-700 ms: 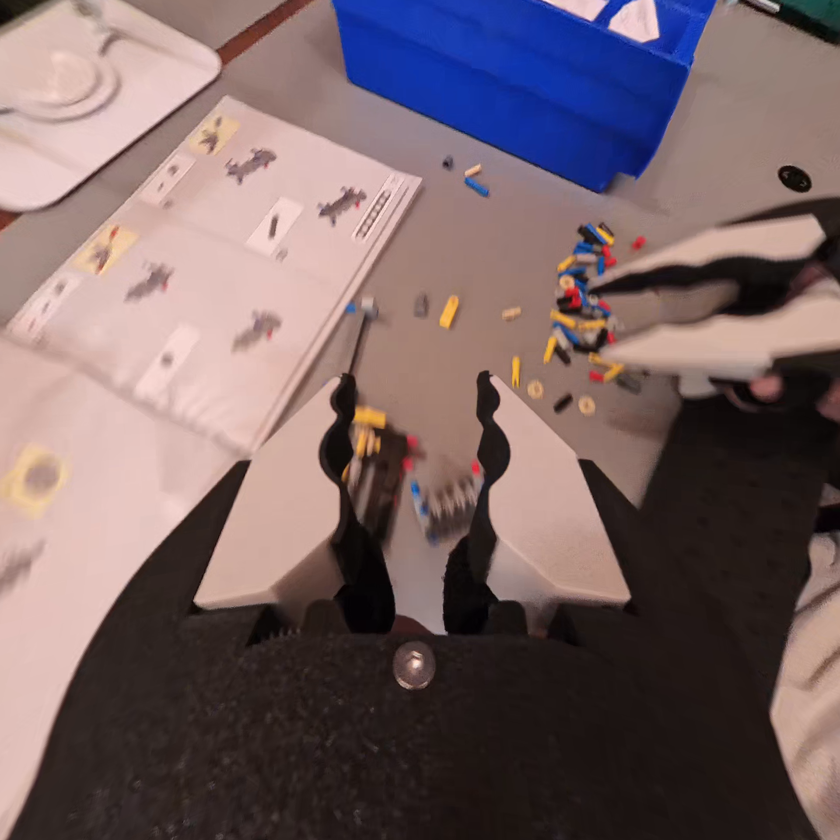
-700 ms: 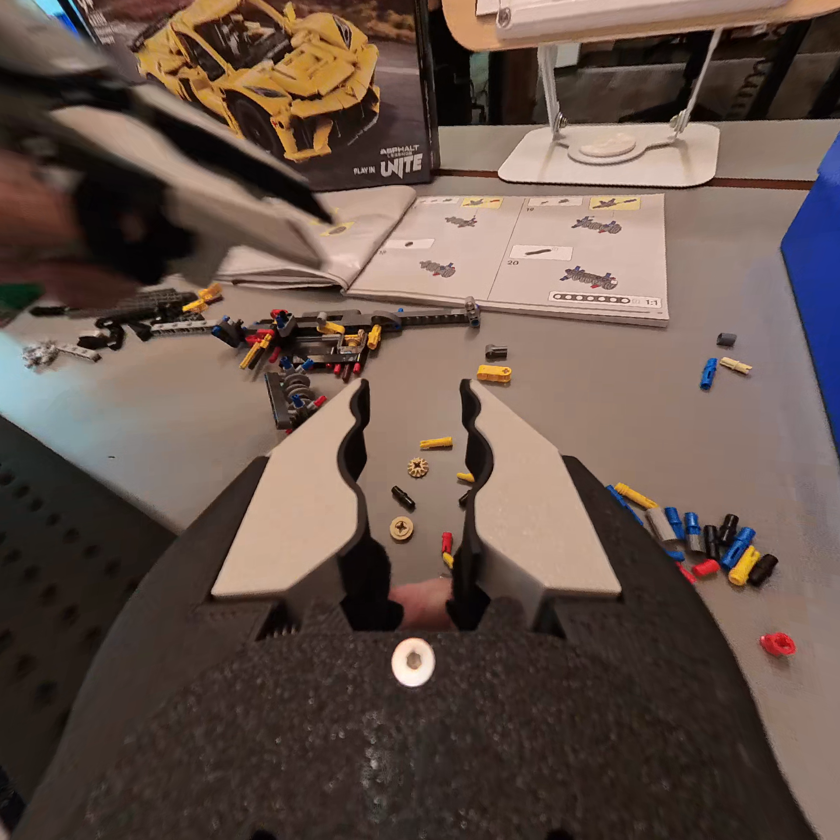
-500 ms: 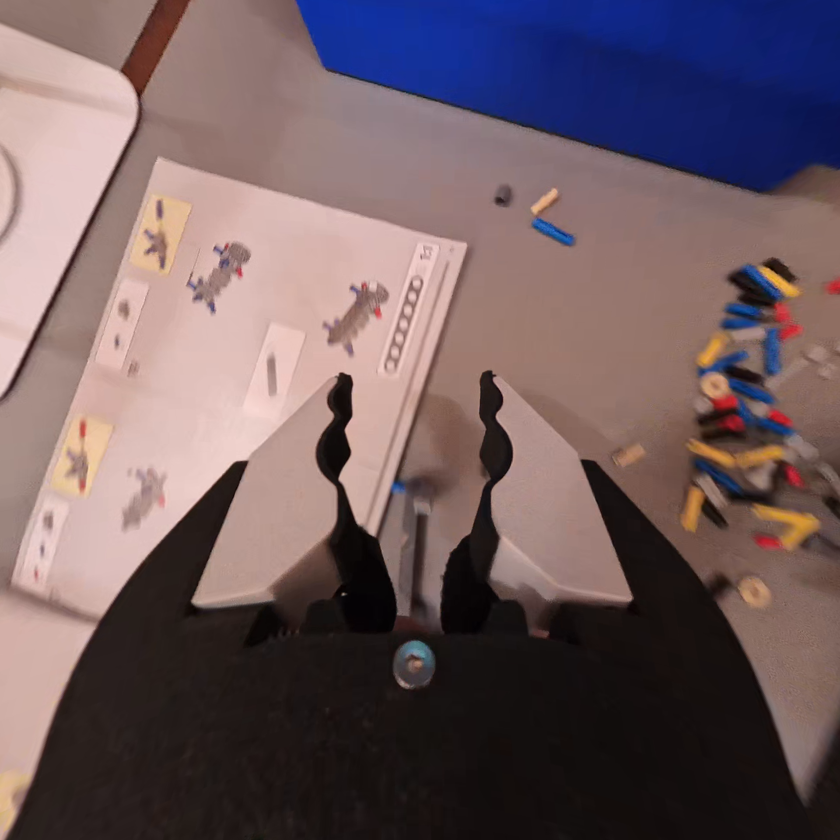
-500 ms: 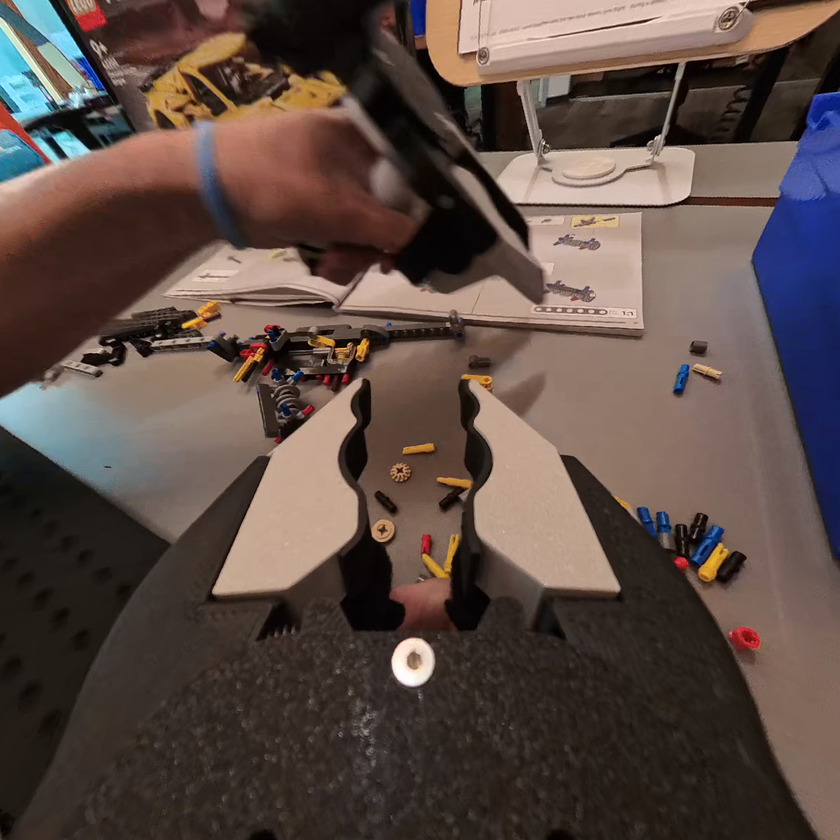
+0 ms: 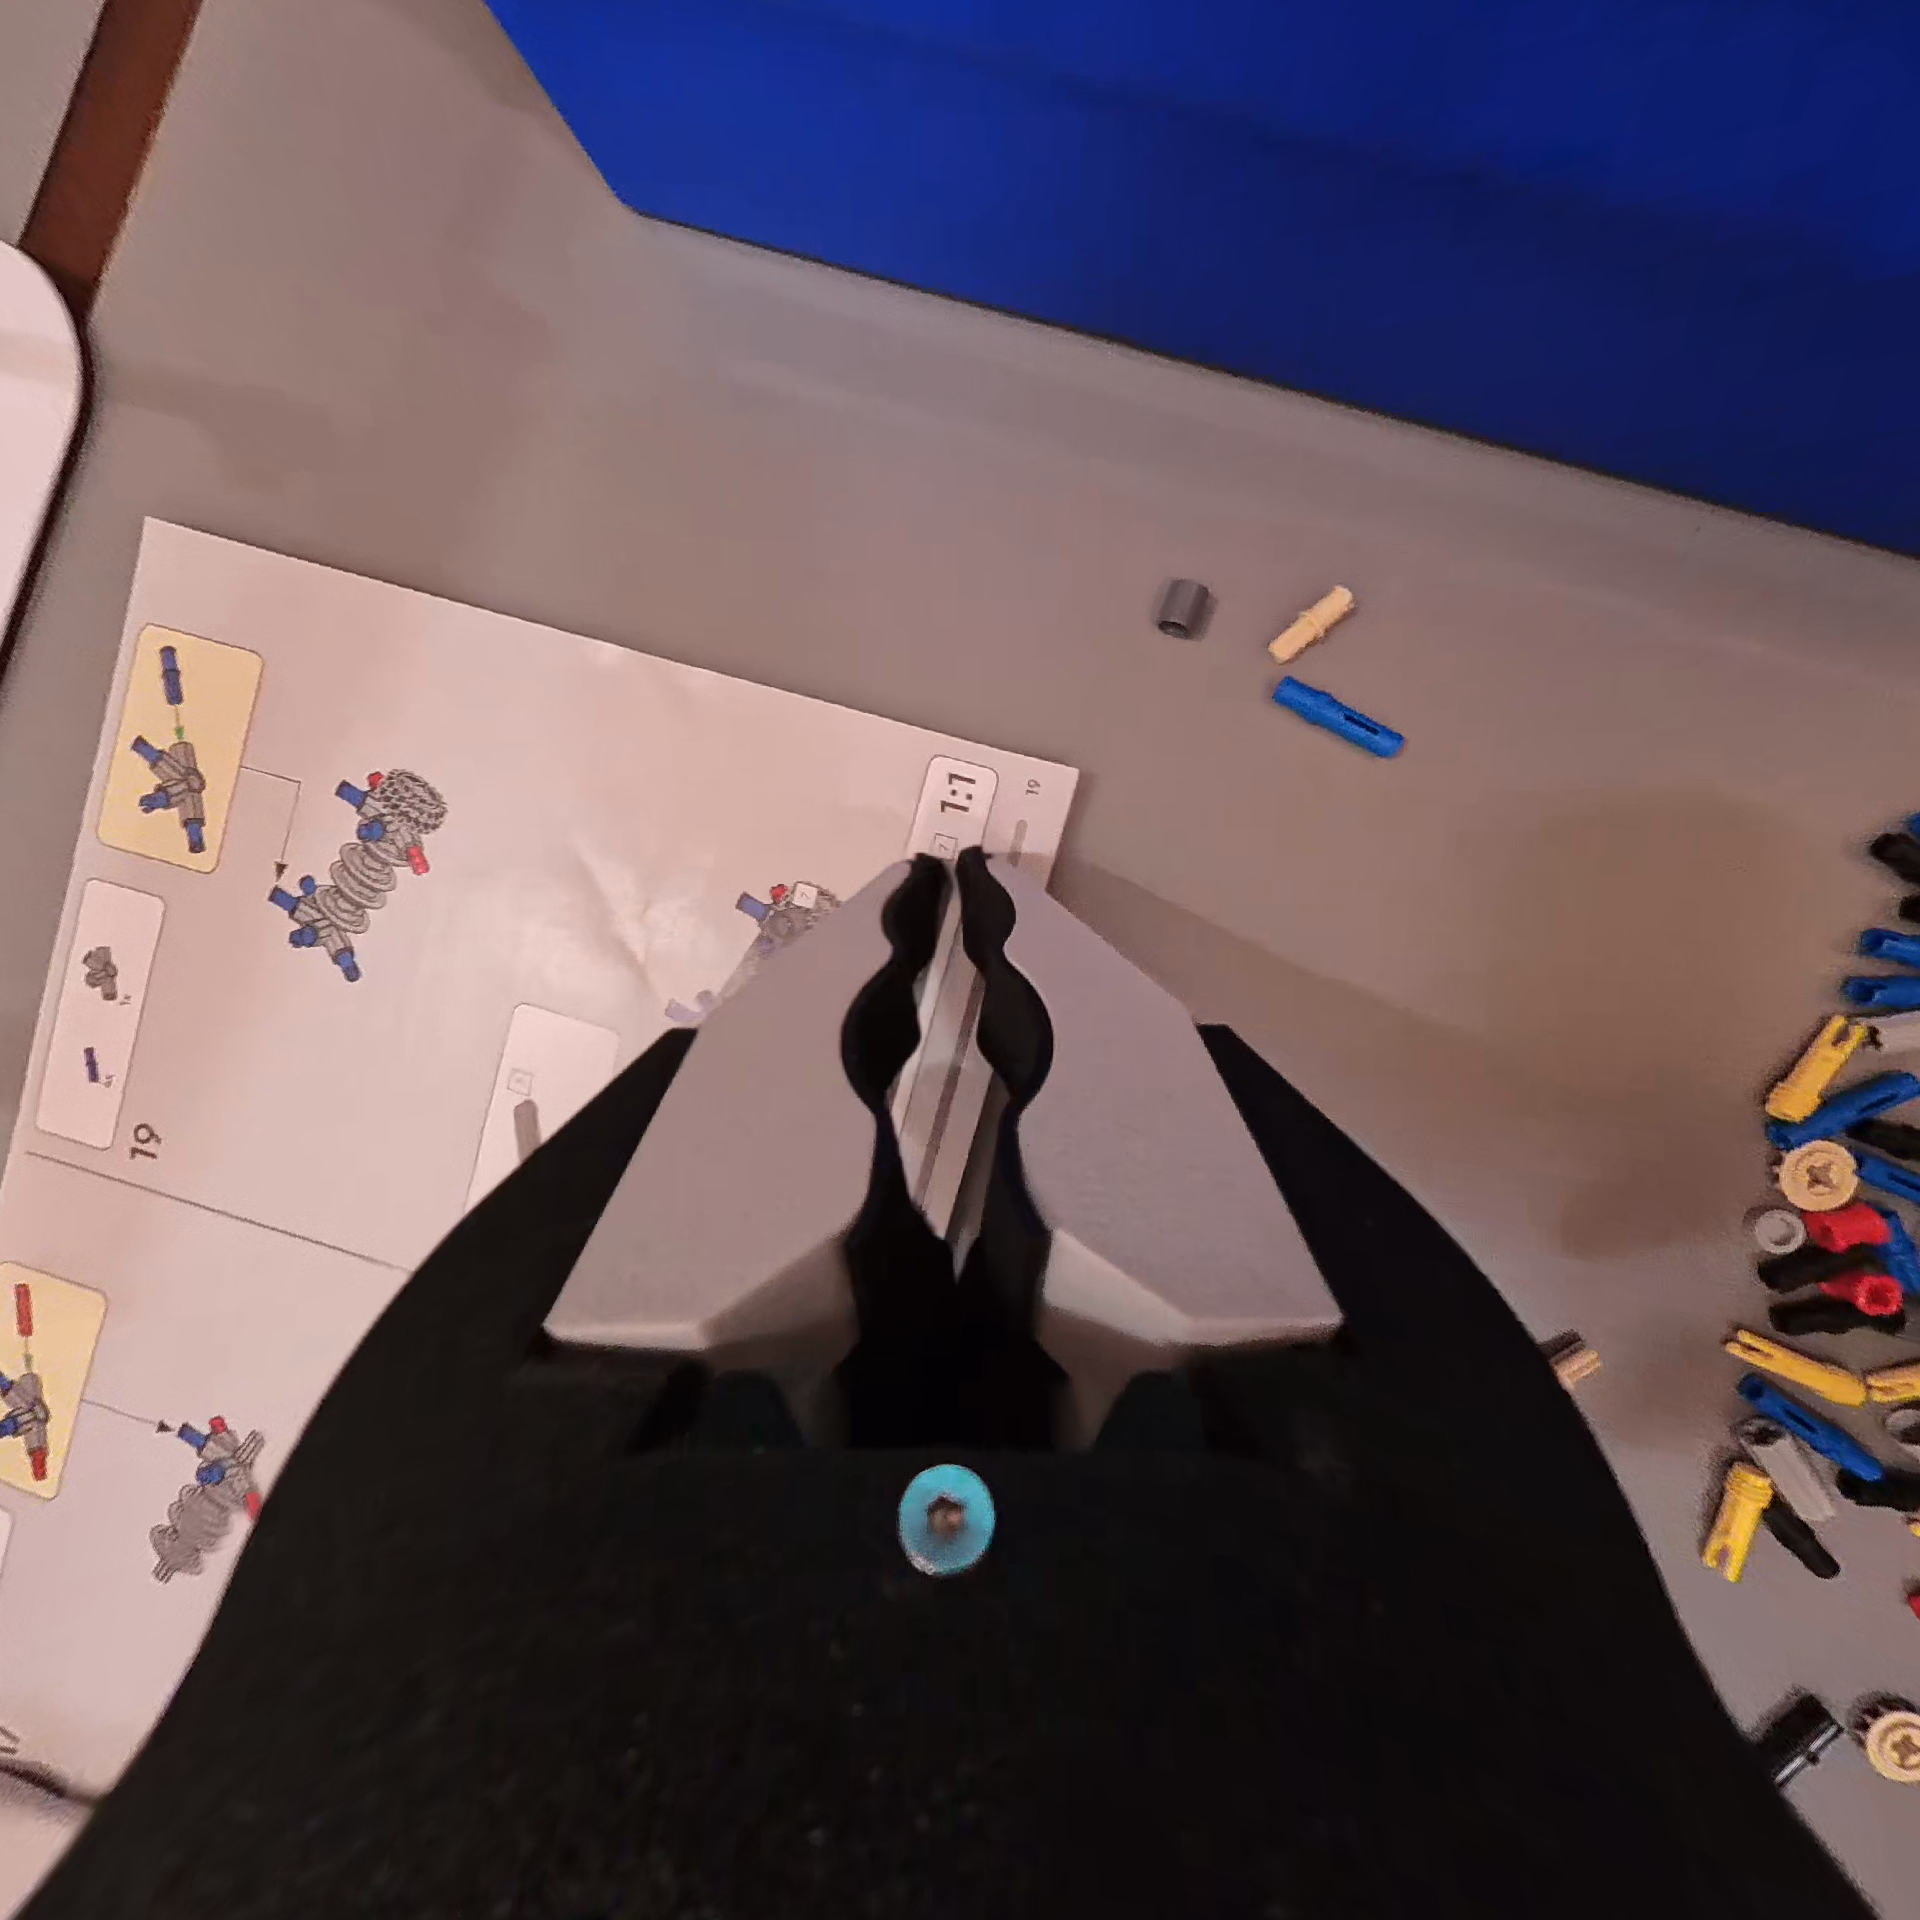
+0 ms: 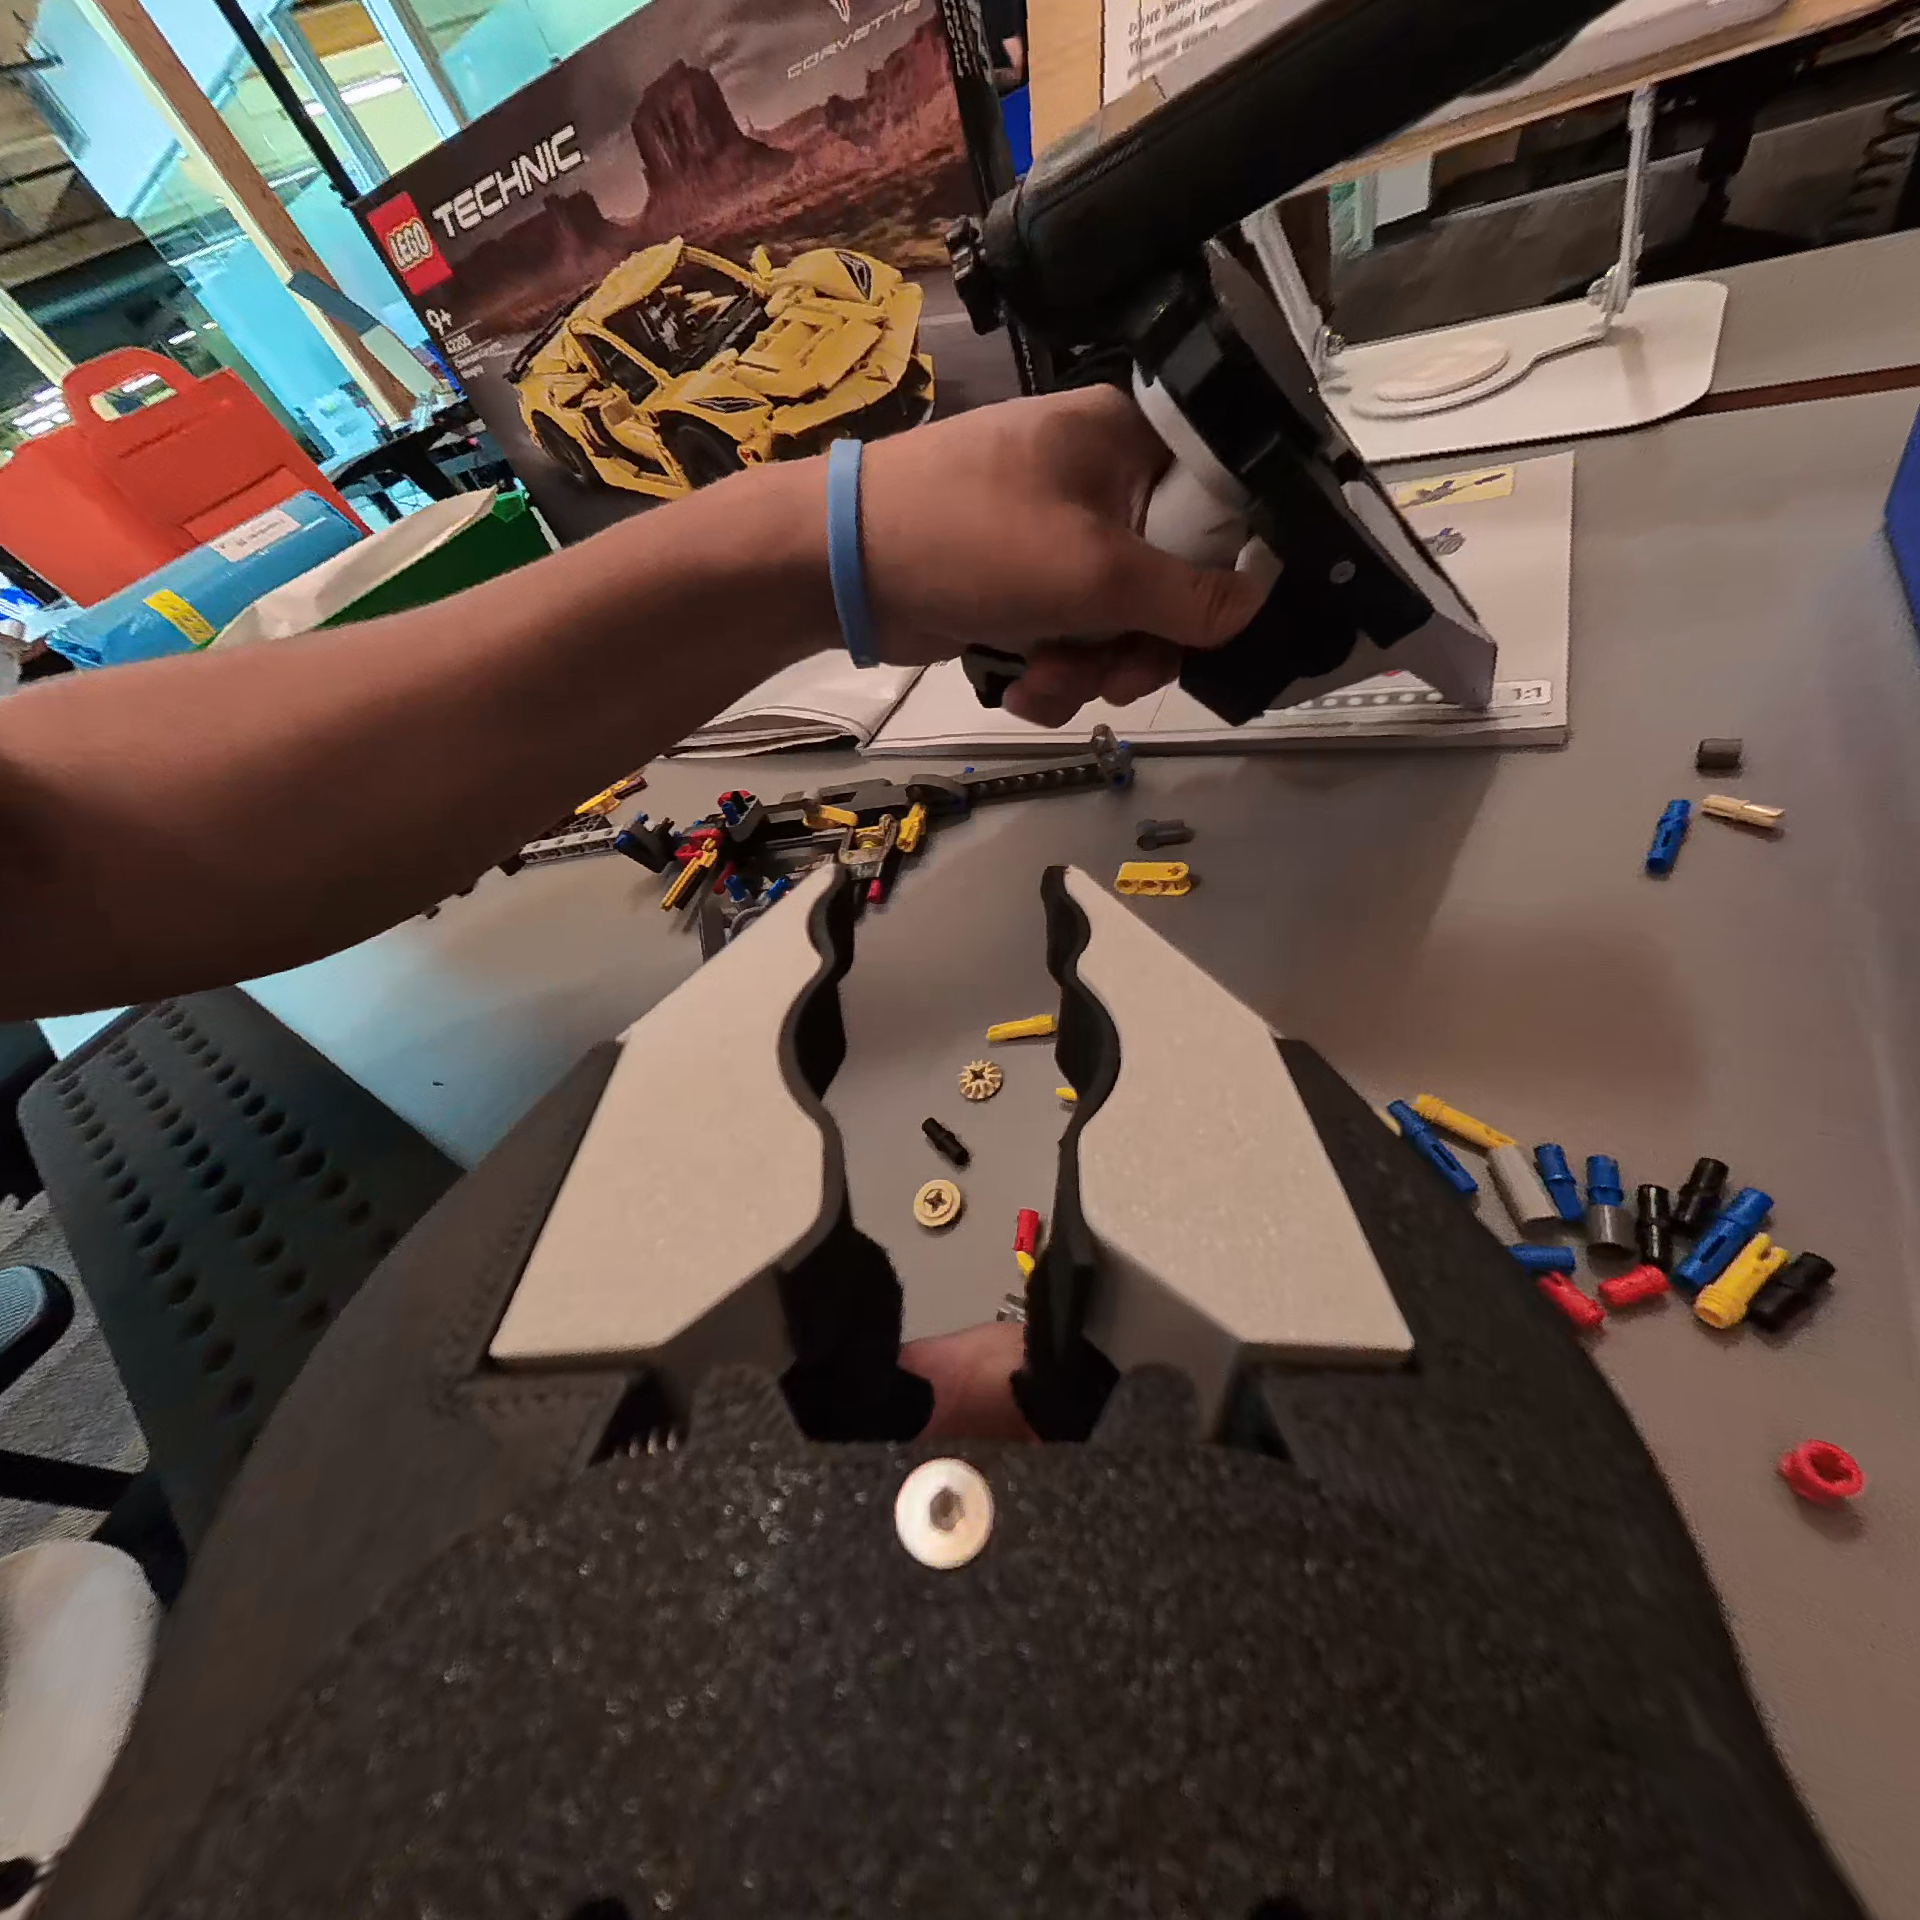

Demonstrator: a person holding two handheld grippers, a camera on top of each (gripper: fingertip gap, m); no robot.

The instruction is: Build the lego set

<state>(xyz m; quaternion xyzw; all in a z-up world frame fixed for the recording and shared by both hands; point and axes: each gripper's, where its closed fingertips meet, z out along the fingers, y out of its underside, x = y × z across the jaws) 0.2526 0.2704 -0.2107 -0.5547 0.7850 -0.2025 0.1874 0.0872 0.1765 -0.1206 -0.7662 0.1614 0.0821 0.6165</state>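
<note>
The left hand-held gripper is hovering over the lower corner of the instruction booklet, its jaws pinched almost together; whether they are nipping the page corner or holding nothing cannot be told. The right hand-held gripper is waiting low over the grey surface with its jaws standing wide and nothing between them. Beneath it, small loose parts are lying: a tan gear, a black pin, a tan disc. Just beyond its tips, the partly built chassis is sitting beside the booklet's near edge, and a cluster of coloured pins is spread out to the right. The set's box is standing behind.

The pieces are probably handling as light, stiff, smooth plastic, so the round pins are likely rolling or squirting out under pressure; gripping across a pin's middle seems safest. The chassis looks long and lightly joined, so holding it by its dense central block rather than the thin beam end is likely sounder.
</note>
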